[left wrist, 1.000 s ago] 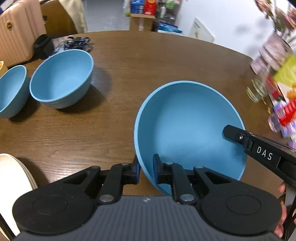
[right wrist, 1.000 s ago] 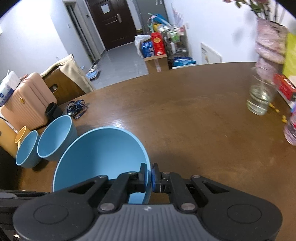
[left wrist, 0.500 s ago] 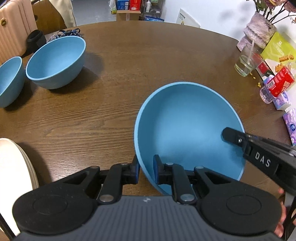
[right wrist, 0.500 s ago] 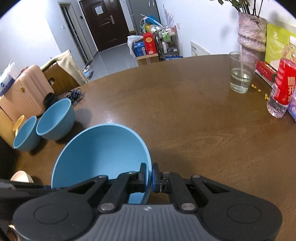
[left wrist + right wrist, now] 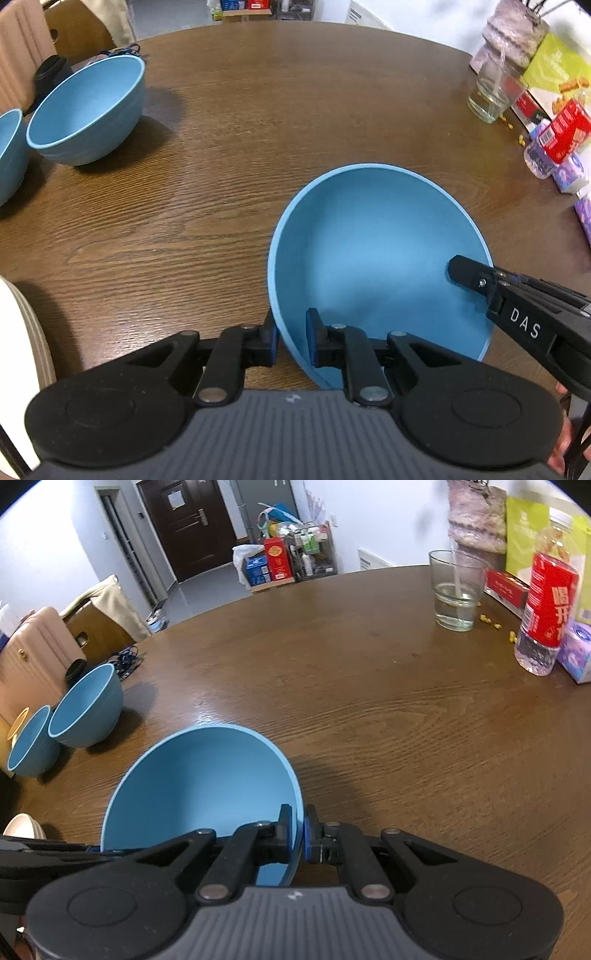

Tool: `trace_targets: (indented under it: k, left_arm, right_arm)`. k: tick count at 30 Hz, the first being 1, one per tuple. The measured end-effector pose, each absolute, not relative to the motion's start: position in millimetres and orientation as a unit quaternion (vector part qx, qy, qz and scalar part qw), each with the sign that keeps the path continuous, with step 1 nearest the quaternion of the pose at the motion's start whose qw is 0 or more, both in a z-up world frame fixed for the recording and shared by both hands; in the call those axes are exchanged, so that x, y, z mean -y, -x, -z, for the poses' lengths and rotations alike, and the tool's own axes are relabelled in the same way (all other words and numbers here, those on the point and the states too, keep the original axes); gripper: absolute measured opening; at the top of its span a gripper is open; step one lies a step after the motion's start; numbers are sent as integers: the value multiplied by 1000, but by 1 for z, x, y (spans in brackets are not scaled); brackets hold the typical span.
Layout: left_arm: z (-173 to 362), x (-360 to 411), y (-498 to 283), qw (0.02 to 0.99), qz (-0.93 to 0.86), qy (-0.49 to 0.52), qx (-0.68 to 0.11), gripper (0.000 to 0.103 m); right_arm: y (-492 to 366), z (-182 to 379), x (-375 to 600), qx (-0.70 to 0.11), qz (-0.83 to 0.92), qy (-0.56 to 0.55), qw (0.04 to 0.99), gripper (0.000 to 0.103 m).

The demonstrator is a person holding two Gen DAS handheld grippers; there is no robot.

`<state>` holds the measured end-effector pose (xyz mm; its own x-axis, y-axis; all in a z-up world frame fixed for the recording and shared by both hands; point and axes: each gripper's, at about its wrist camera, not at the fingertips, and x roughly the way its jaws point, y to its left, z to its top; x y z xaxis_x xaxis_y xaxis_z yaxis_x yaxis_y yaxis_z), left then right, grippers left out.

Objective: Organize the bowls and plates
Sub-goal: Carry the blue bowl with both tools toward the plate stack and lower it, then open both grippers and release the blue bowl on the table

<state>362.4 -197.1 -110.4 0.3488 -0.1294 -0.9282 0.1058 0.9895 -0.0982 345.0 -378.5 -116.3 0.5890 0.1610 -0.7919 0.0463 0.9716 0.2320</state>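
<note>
Left tool (image 5: 291, 339): clamped on the near rim of the big bowl (image 5: 376, 254).
Right tool (image 5: 298, 832): pinching the opposite rim (both grip it).
Big bowl: above the worktop (image 5: 240, 122).
Far left: two smaller bowls (image 5: 86, 110).

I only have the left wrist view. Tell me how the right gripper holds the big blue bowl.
Observer: The right gripper is clamped on the rim of the large blue bowl, with one of the jaws inside and one outside.
Operator: Report what sits behind the smallest bowl.
Observer: A yellow rim peeks out just behind the smallest blue bowl. I cannot tell what it belongs to.
</note>
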Motion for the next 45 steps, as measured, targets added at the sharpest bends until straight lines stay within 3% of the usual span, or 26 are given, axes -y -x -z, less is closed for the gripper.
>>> trace_targets:
  k: [19, 22, 25, 27, 31, 33, 35, 38, 45]
  left_arm:
    - [115, 211, -364, 811, 82, -60, -576, 17]
    - [114, 208, -362, 810, 81, -59, -578, 19]
    - [111, 200, -361, 812, 71, -53, -576, 36]
    - [107, 195, -360, 817, 64, -49, -571, 52]
    - [98, 186, -357, 826, 63, -39, -559, 68]
    - [95, 182, -355, 830, 65, -31, -553, 79]
    - [91, 180, -352, 834, 66, -26, -547, 87]
    - [85, 178, -346, 844, 61, -21, -532, 102]
    - [71, 172, -338, 863, 57, -13, -501, 103]
  right_arm:
    - [-340, 128, 387, -424, 1, -176, 888, 6]
    - [-337, 130, 390, -426, -3, -192, 884, 13]
    - [-334, 129, 393, -426, 1, -199, 882, 28]
    - [-331, 125, 395, -424, -2, -204, 882, 47]
    - [-323, 113, 396, -412, -1, -201, 889, 64]
    - [-319, 107, 397, -407, -1, -198, 892, 89]
    - [-315, 100, 397, -402, -1, -192, 895, 99]
    - [-309, 93, 396, -399, 2, -185, 898, 103]
    - [-299, 86, 390, -409, 16, -170, 896, 103]
